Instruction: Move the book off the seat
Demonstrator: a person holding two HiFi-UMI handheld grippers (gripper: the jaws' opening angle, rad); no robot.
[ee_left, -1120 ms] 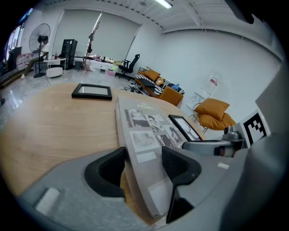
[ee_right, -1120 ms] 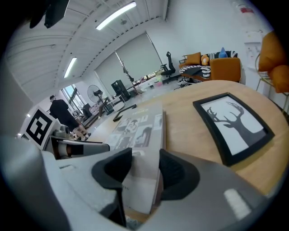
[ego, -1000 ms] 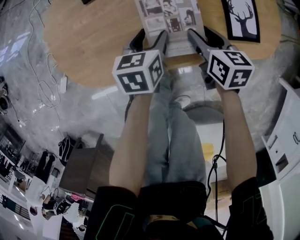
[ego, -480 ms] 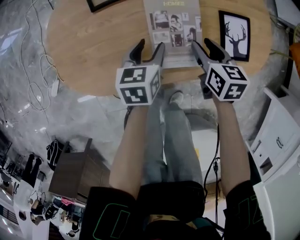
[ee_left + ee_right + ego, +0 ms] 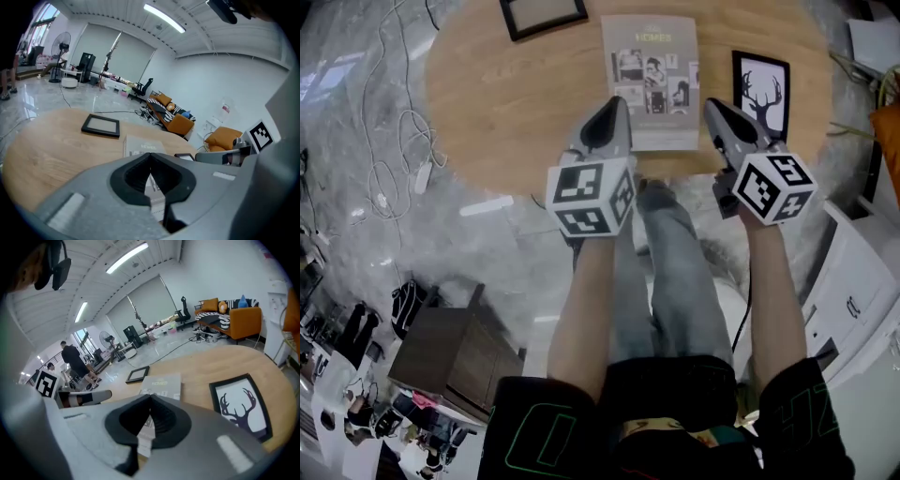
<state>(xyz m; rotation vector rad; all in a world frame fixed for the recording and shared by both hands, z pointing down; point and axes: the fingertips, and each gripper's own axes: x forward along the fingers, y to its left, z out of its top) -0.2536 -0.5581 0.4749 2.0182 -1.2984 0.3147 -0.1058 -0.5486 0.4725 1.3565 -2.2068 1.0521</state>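
**Book rests on desk as both grippers close empty.** Seen from overhead, a person (image 5: 661, 412) at the bottom of the frame reaches both forearms up the picture, with a gripper in each hand. The left gripper (image 5: 612, 105), ahead of its marker cube (image 5: 591, 195) at centre, has jaws that have just been closing. They now meet tip to tip with nothing between them. The right gripper (image 5: 713, 106), its own cube (image 5: 773, 187) at centre right, is the same: jaws just drawn together and gripping nothing.

Between and beyond the two sets of tips lies the book (image 5: 649, 80). It is flat and cover up on the round wooden desk (image 5: 516, 103) in the upper centre of the frame. The left tips sit at the book's left edge near its lower corner, and the right tips just beside its right edge. Whether either touches the cover cannot be told from above.

A black-framed deer picture (image 5: 760, 86) lies flat just right of the book. An empty black picture frame (image 5: 542, 16) lies apart from it at the top, to the upper left. White cables (image 5: 394, 159) trail over the glossy grey floor (image 5: 487, 244) at left.

Far off in the right gripper view, an orange sofa (image 5: 234, 315) stands at upper right and people (image 5: 72, 359) stand at left.
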